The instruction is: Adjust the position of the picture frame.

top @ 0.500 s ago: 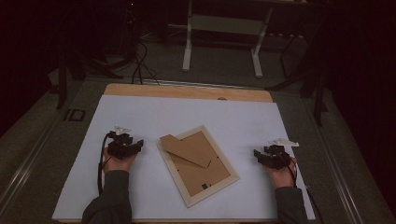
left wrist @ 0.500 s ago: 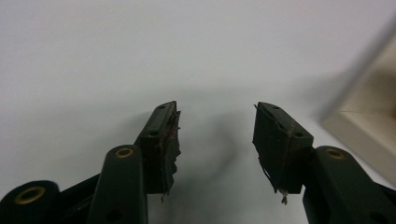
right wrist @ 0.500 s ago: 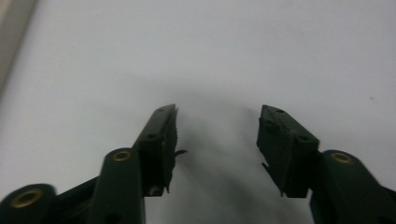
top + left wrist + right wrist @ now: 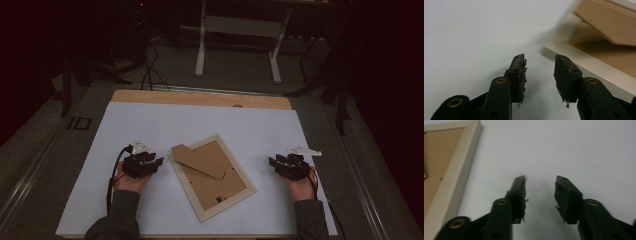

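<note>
Pale wooden picture frame [image 4: 212, 177], face down, brown hardboard backing with easel stand [image 4: 199, 161] raised, lies askew mid white surface [image 4: 250, 125]. Left tool [image 4: 150, 163] just beside frame's left rail, jaws apart, empty. Right tool [image 4: 278, 165] well apart from frame, jaws apart, empty. Frame judged light, rigid; any glass fragile. Best hold: outer wooden rails, not thin stand.
</note>
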Available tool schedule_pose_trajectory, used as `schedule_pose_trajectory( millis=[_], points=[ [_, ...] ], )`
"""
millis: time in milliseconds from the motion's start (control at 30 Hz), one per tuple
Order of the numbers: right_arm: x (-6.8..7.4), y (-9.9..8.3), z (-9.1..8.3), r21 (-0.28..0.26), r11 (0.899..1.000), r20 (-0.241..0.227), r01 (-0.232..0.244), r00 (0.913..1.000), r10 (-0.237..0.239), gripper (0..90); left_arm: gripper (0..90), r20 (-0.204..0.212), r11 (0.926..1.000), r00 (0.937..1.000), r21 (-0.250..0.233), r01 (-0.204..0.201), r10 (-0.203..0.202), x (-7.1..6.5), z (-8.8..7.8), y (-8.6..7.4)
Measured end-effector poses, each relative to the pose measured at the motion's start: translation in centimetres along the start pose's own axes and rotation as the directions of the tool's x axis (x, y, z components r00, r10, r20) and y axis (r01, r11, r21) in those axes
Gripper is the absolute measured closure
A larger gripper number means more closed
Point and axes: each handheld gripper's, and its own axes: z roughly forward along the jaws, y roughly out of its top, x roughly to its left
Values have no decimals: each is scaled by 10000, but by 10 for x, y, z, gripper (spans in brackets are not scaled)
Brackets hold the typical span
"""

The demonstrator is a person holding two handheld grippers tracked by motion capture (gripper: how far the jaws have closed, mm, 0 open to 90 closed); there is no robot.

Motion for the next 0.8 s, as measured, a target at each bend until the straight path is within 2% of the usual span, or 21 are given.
schedule_pose_trajectory(
  millis=[100, 200, 267, 333, 367, 400, 500, 533, 567, 600, 667, 800],
  points=[
    [2, -1, 0, -31, 10000, -150, 14, 9999, -15, 672, 658, 600, 9991, 9976, -265, -343, 358, -8, -4, 0],
    [5, -1, -1, -46, 9998, -135, 176, 9998, -177, 695, 707, 912, 9967, 9929, -326, -741, 768, -15, -6, 0],
    [6, 0, -2, -82, 9997, -121, 208, 9997, -209, 696, 723, 1147, 9970, 9905, -222, -741, 762, -18, -5, -1],
    [6, 1, -3, -131, 9998, -125, 159, 9998, -161, 695, 762, 1472, 9968, 9859, -181, -783, 801, -21, -4, -2],
    [6, 2, -3, -187, 9998, -168, 106, 9998, -109, 684, 803, 1762, 9959, 9803, -110, -893, 898, -24, -4, -3],
    [6, 2, -3, -187, 9998, -168, 106, 9998, -109, 684, 819, 1762, 9959, 9803, -110, -893, 898, -24, -4, -3],
    [6, 2, -3, -229, 9997, -221, 46, 9997, -51, 675, 845, 2102, 9923, 9700, -68, -1236, 1222, -33, -5, -5],
    [7, 3, -3, -252, 9997, -250, 62, 9997, -68, 676, 884, 2123, 9907, 9680, -34, -1359, 1335, -36, -5, -6],
    [7, 3, -3, -267, 9996, -246, 92, 9996, -99, 678, 898, 1961, 9890, 9701, 85, -1478, 1433, -38, -5, -7],
    [8, 3, -3, -283, 9995, -234, 125, 9996, -131, 678, 900, 1887, 9890, 9720, 206, -1464, 1400, -40, -4, -8],
    [9, 3, -3, -303, 9994, -239, 140, 9996, -147, 678, 900, 2108, 9913, 9700, 263, -1294, 1210, -40, -2, -9],
    [11, 4, -3, -324, 9992, -270, 221, 9994, -229, 658, 900, 2332, 9920, 9649, 56, -1258, 1211, -42, -5, -10]
  ],
)
